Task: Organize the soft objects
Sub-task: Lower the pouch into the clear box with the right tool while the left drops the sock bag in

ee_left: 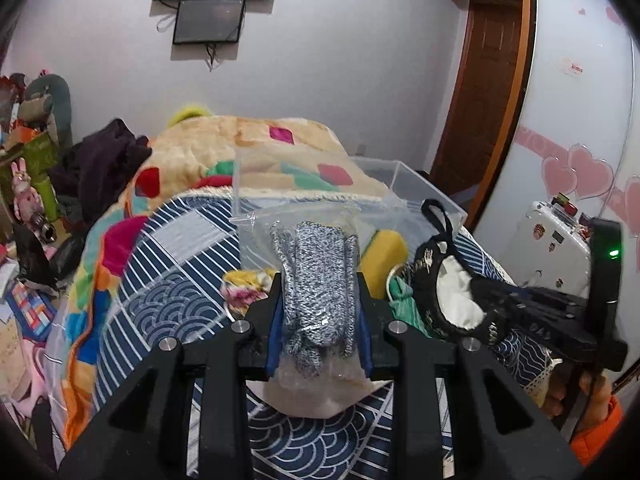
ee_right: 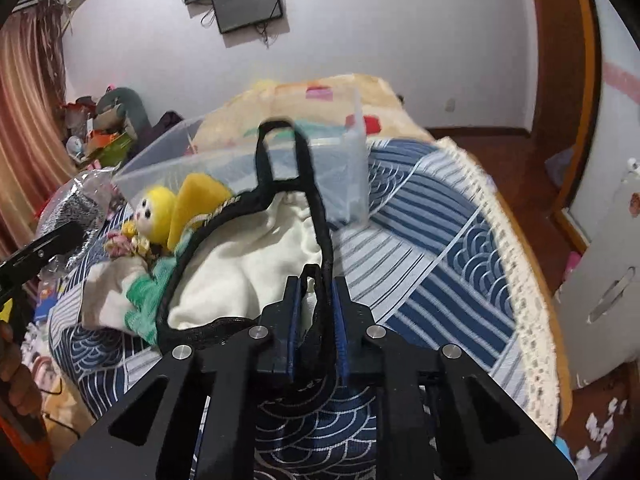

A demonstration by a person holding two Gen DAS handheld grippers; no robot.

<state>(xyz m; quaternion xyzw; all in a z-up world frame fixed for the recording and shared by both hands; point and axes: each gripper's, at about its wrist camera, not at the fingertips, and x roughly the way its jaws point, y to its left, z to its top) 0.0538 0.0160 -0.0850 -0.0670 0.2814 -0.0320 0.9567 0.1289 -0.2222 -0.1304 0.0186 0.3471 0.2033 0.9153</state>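
Note:
My left gripper [ee_left: 320, 300] is shut on a clear plastic bag of grey knit gloves [ee_left: 316, 276] and holds it above the bed. My right gripper [ee_right: 316, 296] is shut on the black rim of a black pouch with white lining [ee_right: 248, 264]; the pouch also shows in the left wrist view [ee_left: 452, 280]. A clear plastic bin [ee_right: 348, 176] stands on the blue patterned bedspread behind both. A yellow plush doll [ee_right: 160, 212] and a green-and-white cloth [ee_right: 140, 300] lie in front of the bin.
The bed carries a blue wave-patterned cover [ee_right: 440, 248] and a beige patchwork blanket [ee_left: 240, 152]. Dark clothes [ee_left: 100, 160] lie at the bed's left. A cluttered shelf [ee_left: 28, 152] stands far left, a white wardrobe [ee_left: 580, 120] on the right.

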